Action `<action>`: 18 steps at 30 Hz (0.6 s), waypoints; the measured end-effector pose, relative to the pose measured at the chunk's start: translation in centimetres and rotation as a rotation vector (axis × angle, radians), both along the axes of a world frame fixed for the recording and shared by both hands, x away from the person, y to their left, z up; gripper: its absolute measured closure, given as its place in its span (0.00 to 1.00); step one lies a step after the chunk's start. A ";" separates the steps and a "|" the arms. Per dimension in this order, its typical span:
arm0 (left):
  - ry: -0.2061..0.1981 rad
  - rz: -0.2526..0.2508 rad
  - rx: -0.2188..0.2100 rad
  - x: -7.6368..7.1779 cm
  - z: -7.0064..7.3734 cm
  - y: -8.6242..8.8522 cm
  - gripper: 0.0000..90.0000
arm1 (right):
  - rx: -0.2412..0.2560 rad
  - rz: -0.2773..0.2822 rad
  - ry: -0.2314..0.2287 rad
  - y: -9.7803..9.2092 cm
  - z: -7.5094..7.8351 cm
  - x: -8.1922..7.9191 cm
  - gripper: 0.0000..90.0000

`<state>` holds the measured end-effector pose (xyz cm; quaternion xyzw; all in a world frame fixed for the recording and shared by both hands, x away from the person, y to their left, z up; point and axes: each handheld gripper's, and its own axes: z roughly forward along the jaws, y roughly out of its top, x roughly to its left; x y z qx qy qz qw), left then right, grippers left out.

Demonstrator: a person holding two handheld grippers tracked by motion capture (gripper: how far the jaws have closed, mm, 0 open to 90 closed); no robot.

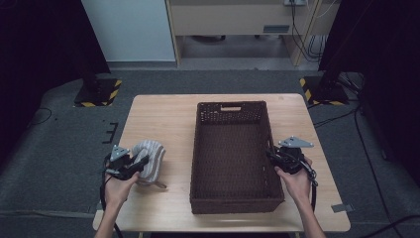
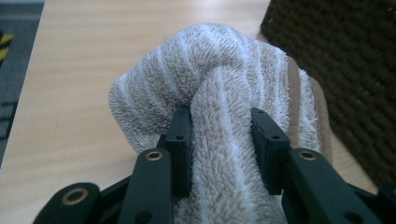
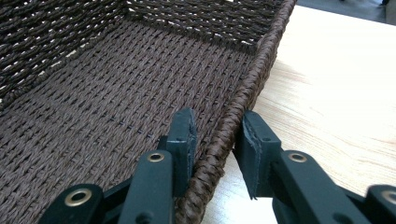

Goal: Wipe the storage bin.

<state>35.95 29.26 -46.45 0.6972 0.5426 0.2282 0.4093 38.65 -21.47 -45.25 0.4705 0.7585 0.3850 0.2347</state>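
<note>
- Table (image 1: 163, 111): rectangular top, pale wood grain, smooth matte finish; stands on dark grey carpet.
- Basket (image 1: 233, 111): rectangular, dark brown woven fibre, tight plaited weave on floor and walls, thick braided rim; 1 slot handle cut in the far short wall. Sits at the centre of the table, long axis running away from the person. Interior holds nothing.
- Towel (image 1: 152, 152): terry cloth, looped pile, grey-beige with white stripes and a flat tan woven band along 1 edge; bunched into a rounded lump. Lies on the table top left of the basket, just beside its left wall, near the person's edge.
- Left gripper (image 2: 220, 140): 2 black jaws with flat rectangular pads, brass-coloured rivets at the joints; grey 3-cornered plate on top in the high view. Jaws closed onto a thick fold of the towel, pile bulging between and above the pads. Held in the person's left hand (image 1: 118, 186).
- Right gripper (image 3: 215, 140): same build. Jaws straddle the basket's right long wall, 1 pad inside and 1 outside the braided rim; the inner pad touches the weave, the outer pad stands slightly off it. Held in the person's right hand (image 1: 295, 181).
</note>
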 end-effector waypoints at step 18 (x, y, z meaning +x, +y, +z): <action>-0.124 -0.033 -0.044 6.7 4.0 -4.5 0.71 | 0.005 0.049 -0.010 0.2 -0.1 0.8 0.76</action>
